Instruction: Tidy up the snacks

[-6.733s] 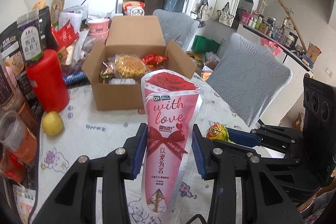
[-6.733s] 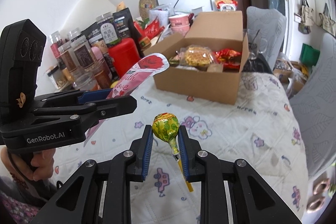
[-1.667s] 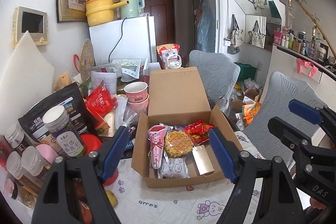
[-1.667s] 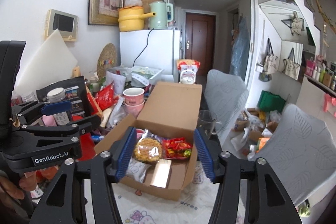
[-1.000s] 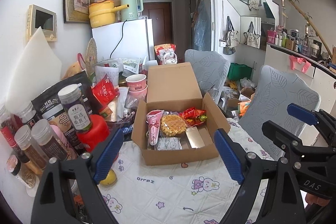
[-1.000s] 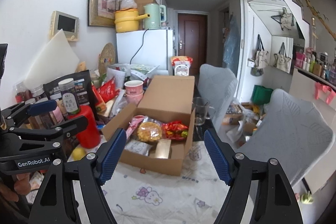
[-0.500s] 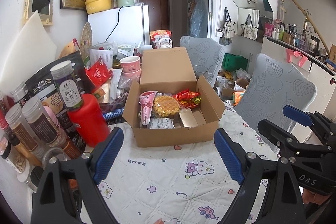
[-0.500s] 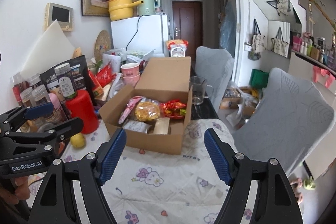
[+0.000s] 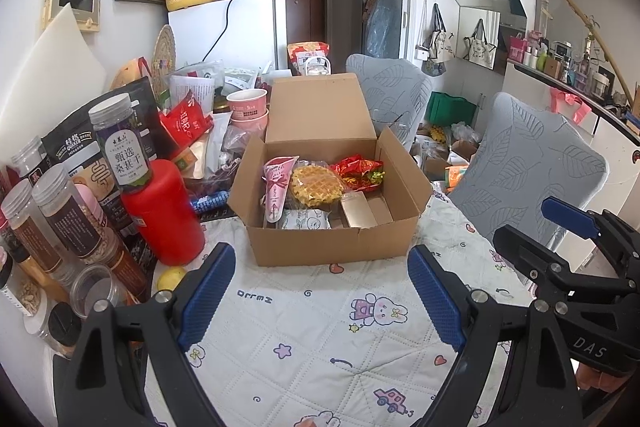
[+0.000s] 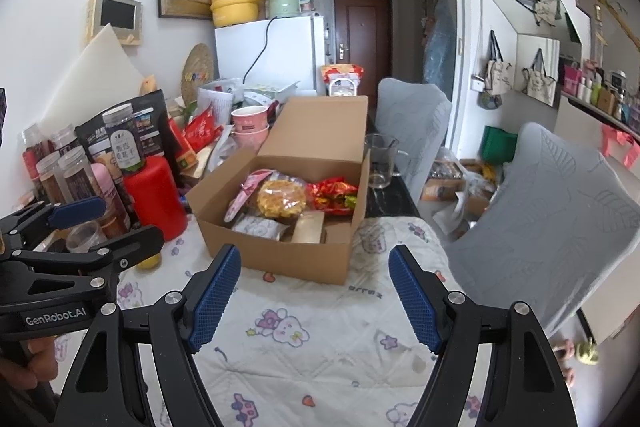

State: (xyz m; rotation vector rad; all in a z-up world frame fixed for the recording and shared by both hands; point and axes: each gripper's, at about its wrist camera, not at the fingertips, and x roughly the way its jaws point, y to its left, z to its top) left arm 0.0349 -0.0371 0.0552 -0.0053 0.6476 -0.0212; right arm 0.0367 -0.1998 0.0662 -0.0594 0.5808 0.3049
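Observation:
An open cardboard box stands on the patterned tablecloth and also shows in the right wrist view. In it lie a pink cone pack, a round waffle, a red snack bag, a white packet and a gold bar. My left gripper is open and empty, in front of the box above the cloth. My right gripper is open and empty, also in front of the box. The lollipop is not visible.
A red canister, several lidded jars, a yellow lemon and snack bags crowd the left side. Pink cups and a white fridge stand behind. Grey chairs stand on the right. A glass jug is behind the box.
Both grippers have drawn back from the box and lowered a little; the box looks farther off. The pink cone pack, held 6.7 s ago, now lies in the box. Both jaws stay open.

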